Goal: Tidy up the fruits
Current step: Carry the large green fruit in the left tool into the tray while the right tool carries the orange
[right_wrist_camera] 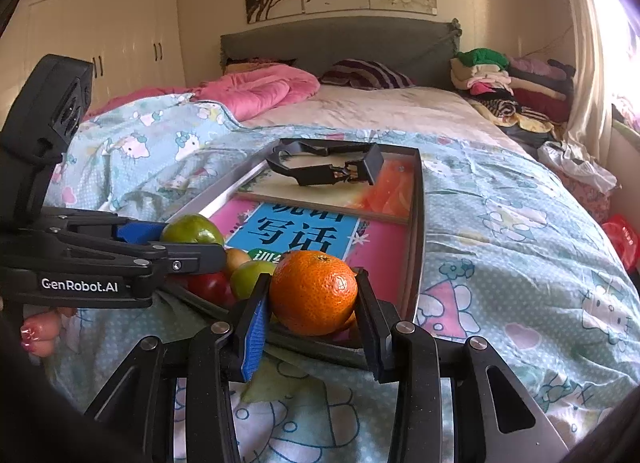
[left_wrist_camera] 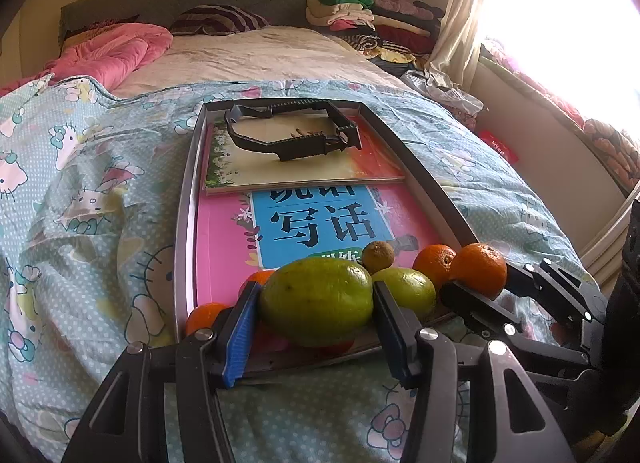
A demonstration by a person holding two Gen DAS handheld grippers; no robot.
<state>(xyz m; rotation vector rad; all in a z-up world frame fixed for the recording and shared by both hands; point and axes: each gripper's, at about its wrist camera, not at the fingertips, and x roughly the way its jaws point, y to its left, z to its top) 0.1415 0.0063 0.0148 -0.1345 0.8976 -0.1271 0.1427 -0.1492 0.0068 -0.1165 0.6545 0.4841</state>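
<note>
While both grippers are loaded, the sorting itself looks barely begun. The left gripper is clamped on a large green fruit, its pads pressing either side, held just above the near end of the tray. The right gripper is clamped on an orange at the tray's near right corner. Neither fruit has yet been carried anywhere; no bowl or other place to put them shows, so where they belong is a guess.

Everything else sits in a heap at the near end of the tray, on the pink book. A second book lies at the far end with a black clamp on top of it. The whole tray rests on a bed.

Counting from the left wrist view: two big green fruits, the held one and another just right of it; one small brownish-green fruit behind them; four oranges, being the held one, one touching it on its left, and two partly hidden near the left finger. At least one red fruit lies under the pile, though it is mostly covered and I cannot be sure there is only one. So by this count some seven fruits remain to be sorted beyond the two in hand.
</note>
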